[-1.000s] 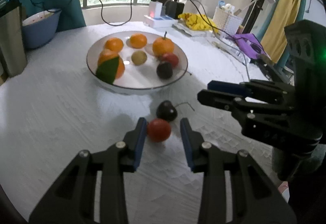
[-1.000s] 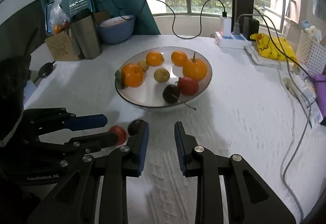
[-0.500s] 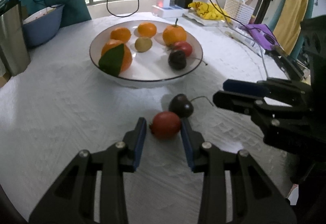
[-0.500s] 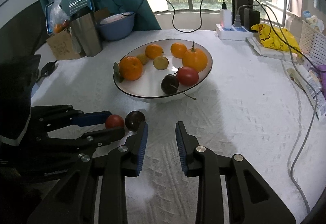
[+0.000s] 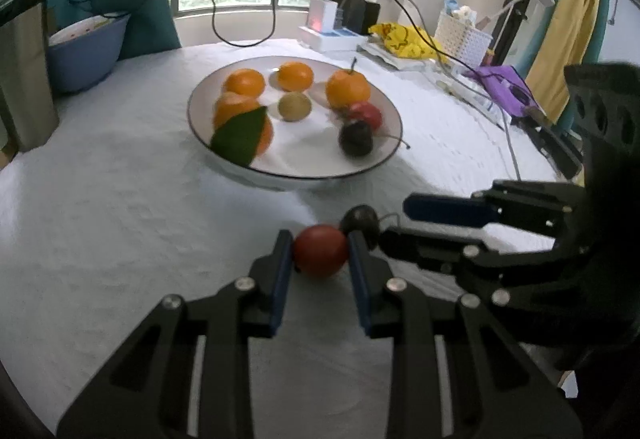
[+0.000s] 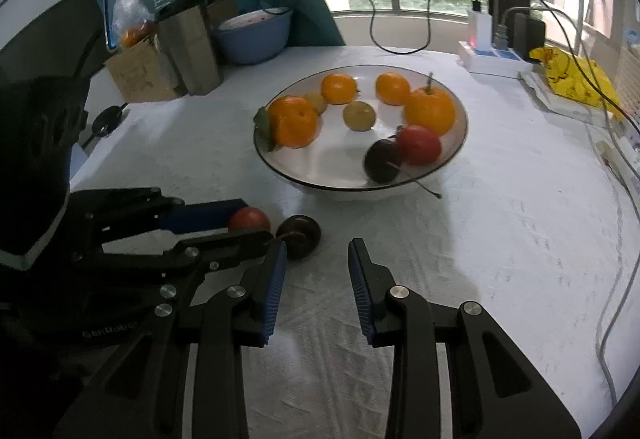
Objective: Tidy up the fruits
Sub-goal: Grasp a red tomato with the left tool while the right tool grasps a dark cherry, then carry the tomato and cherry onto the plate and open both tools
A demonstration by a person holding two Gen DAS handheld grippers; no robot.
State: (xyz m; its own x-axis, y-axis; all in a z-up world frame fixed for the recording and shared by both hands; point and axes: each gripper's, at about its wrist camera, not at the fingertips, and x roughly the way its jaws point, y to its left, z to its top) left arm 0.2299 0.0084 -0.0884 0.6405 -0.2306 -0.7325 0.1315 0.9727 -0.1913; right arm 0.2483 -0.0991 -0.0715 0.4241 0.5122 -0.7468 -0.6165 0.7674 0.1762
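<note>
Jaws closed on red fruit (image 5: 321,250)

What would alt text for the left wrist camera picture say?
The left gripper has just closed on a small red fruit on the white tablecloth, a dark fruit just behind it. Beyond sits a plate of oranges; the right gripper reaches in from the right.

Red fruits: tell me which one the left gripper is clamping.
The red fruit on the tablecloth, between the left gripper pads, beside the dark cherry. The other red one lies in the bowl.
</note>
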